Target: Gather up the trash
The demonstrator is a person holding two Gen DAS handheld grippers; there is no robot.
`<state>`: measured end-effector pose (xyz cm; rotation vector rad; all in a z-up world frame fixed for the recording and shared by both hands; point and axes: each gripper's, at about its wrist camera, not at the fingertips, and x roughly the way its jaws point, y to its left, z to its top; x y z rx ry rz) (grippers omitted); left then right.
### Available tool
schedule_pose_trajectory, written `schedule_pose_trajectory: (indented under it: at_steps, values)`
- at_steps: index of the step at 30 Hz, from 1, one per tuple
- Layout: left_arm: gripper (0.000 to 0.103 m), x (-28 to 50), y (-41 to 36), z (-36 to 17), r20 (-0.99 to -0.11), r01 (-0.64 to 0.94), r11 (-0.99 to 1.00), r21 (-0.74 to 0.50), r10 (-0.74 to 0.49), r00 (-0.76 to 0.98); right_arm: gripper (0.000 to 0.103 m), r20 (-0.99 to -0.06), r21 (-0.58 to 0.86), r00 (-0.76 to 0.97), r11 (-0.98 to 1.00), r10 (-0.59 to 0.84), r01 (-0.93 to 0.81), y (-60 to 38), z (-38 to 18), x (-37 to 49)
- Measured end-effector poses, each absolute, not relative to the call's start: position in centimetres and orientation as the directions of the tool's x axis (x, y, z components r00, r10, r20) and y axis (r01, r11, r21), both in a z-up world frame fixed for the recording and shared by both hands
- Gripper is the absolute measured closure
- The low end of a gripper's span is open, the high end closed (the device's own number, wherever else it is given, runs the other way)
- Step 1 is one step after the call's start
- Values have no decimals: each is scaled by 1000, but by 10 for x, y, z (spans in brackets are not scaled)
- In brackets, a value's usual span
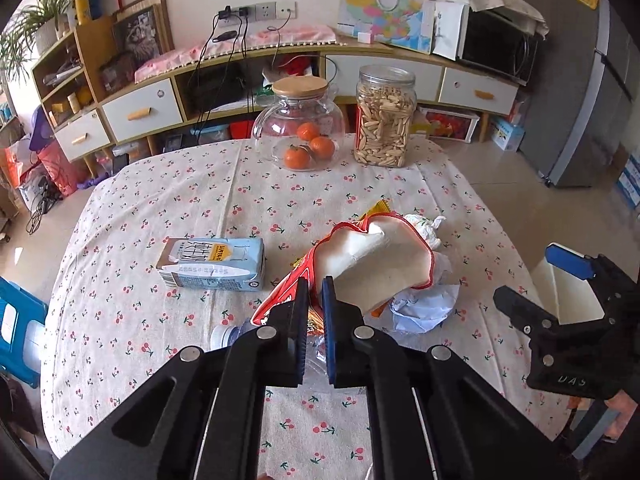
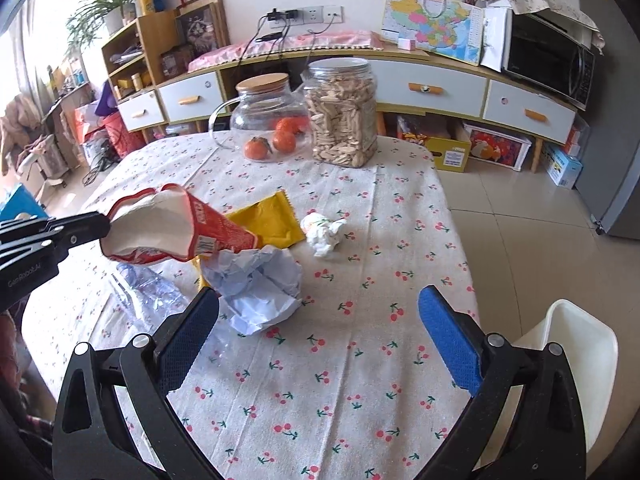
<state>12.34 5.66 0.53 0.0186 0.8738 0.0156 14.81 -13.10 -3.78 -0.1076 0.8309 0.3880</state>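
Note:
My left gripper (image 1: 316,284) is shut on the edge of an open red snack bag (image 1: 384,256), which hangs lifted off the cherry-print tablecloth (image 1: 160,200). From the right wrist view that bag (image 2: 160,228) is held out at the left by the left gripper (image 2: 105,225). Under it lie a yellow wrapper (image 2: 272,224), crumpled blue paper (image 2: 260,288) and a clear plastic bottle (image 2: 148,288). A white tissue ball (image 2: 324,232) and a milk carton (image 1: 212,264) lie apart. My right gripper (image 2: 318,296) is open, just right of the blue paper, holding nothing.
A glass jug with tangerines (image 1: 300,128) and a jar of snacks (image 1: 384,120) stand at the table's far edge. A white bin (image 2: 568,344) sits off the right edge. A blue stool (image 1: 16,340) is at the left.

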Motion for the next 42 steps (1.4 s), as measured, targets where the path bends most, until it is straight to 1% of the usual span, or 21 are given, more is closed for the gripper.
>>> schedule_pose_trajectory:
  at_steps: [4,5,8,10,12,15,16,17,18,20,23,24,27,30,32,36,40,42]
  values:
    - [99,116,68,17,-735,-52,999,7,41,677,7,-749,-3,601,907,277,-422,-113,-45,144]
    - [103,113,71,23,-722,-64,998,-3,42,691,7,-750,-4,601,906,277,-422,-112,-46,144]
    - [103,103,82,39,-681,-91,995,-35,43,731,7,-757,31,587,913,287,-406,-113,-49,149]
    - [103,98,87,47,-662,-101,994,-52,42,748,7,-766,80,566,919,304,-386,-117,-52,155]
    - [103,97,89,49,-671,-81,995,-58,21,741,7,-773,119,551,925,314,-360,-120,-56,159]
    - [101,104,88,37,-716,-55,997,-62,-6,698,7,-777,153,543,932,320,-330,-124,-60,163]
    - [99,107,89,32,-734,-62,996,-66,-6,679,7,-774,157,547,934,318,-321,-126,-60,163]
    - [88,112,92,26,-760,-70,994,-86,-20,650,7,-771,158,552,935,317,-317,-127,-59,163]
    - [67,114,96,22,-778,-91,988,-124,-40,628,7,-767,156,559,937,315,-313,-129,-57,163]
    - [43,115,109,15,-797,-149,965,-216,-86,598,7,-755,153,576,939,313,-310,-132,-53,161]
    - [40,117,125,3,-817,-212,930,-300,-136,560,7,-747,154,586,939,315,-309,-137,-48,160]
    - [34,117,130,-3,-823,-242,916,-320,-142,550,7,-747,155,586,939,315,-308,-138,-48,160]
    - [21,120,141,-17,-833,-328,871,-366,-149,532,7,-752,150,579,937,315,-315,-137,-48,159]
    - [12,126,142,-26,-840,-395,836,-381,-134,526,7,-754,116,585,938,297,-326,-137,-49,156]
    - [12,131,135,-29,-852,-421,835,-354,-103,513,7,-753,103,592,940,288,-326,-139,-48,156]
    - [12,142,110,-36,-881,-442,860,-255,-18,474,7,-755,120,590,944,288,-307,-147,-47,159]
    - [11,157,99,-46,-888,-508,841,-188,76,454,7,-757,122,585,943,290,-309,-151,-47,158]
    - [11,165,90,-48,-888,-497,856,-143,112,446,7,-757,108,588,943,284,-316,-152,-46,155]
